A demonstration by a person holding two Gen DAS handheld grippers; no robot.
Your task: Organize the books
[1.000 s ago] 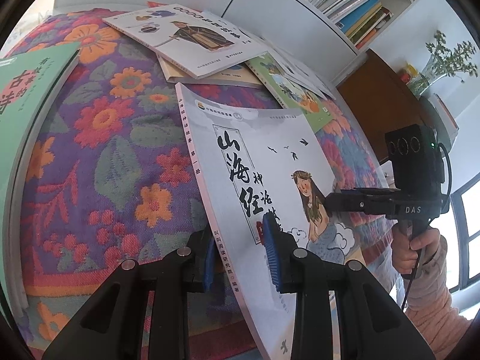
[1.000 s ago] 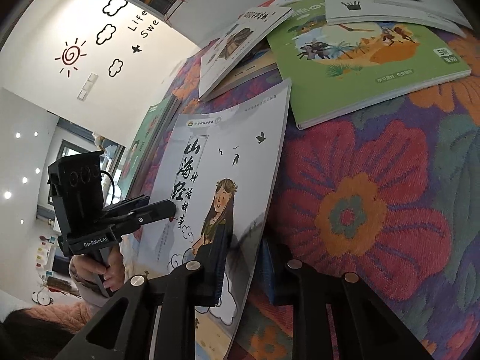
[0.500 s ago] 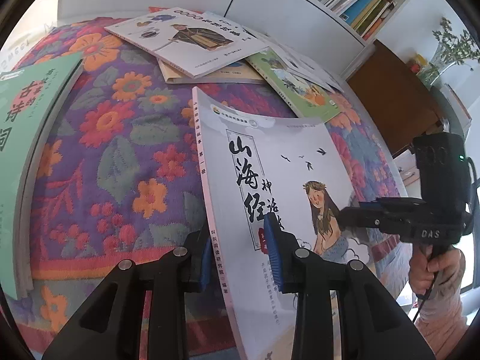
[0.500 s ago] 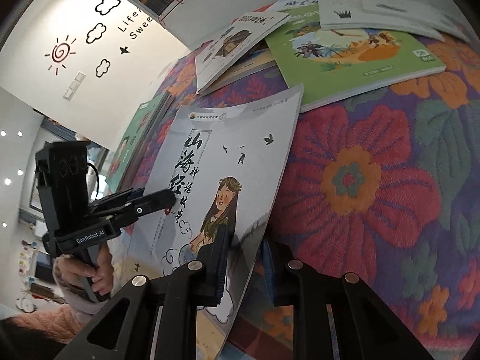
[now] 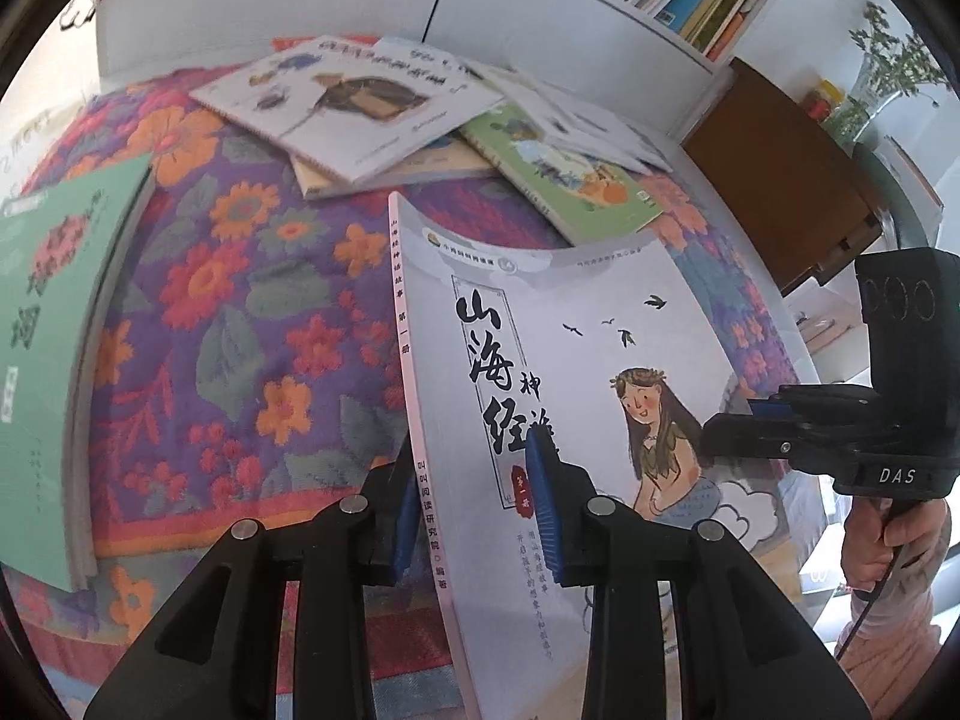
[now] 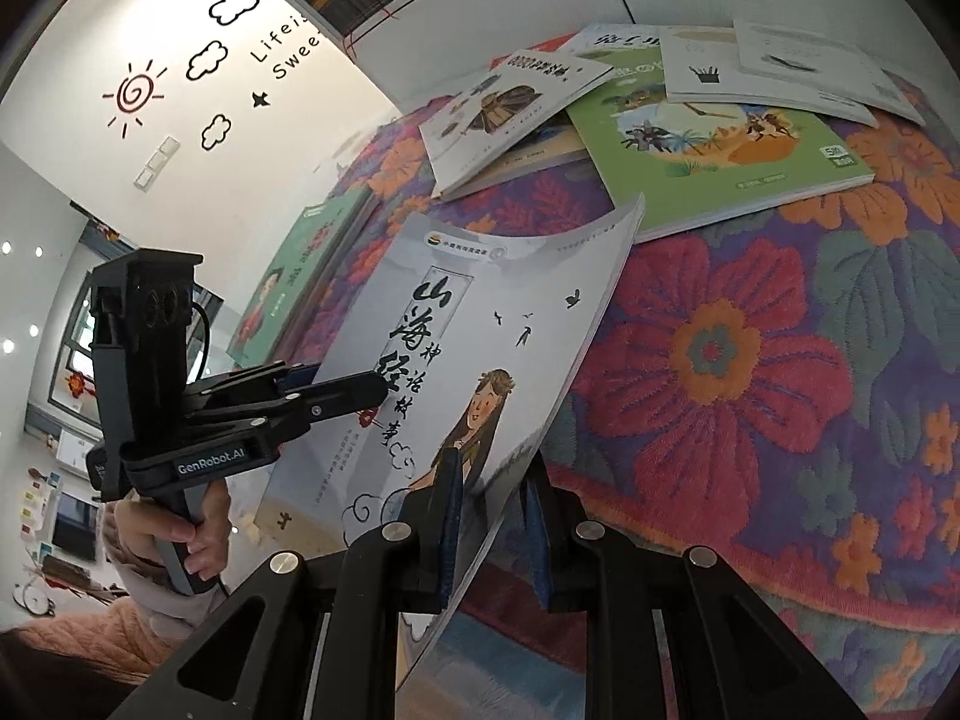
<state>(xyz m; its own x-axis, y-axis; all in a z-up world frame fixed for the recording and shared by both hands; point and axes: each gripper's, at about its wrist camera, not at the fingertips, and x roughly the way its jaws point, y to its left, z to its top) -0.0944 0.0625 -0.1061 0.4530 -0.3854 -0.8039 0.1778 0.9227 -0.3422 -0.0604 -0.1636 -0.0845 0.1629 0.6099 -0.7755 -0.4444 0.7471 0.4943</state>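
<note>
Under everything I see the floral cloth (image 5: 240, 324), purple with big orange and red flowers and green leaves, and it fills the right of my right wrist view too (image 6: 780, 360). Off to my left there is a white wall (image 6: 198, 78) with a spiral sun, outlined clouds and black lettering, and a window (image 6: 78, 360) below it. To the other side I see a brown wooden cabinet (image 5: 792, 180) against the white bookcase front (image 5: 540, 18), with a glass vase of green sprigs (image 5: 882, 78) beyond it.
</note>
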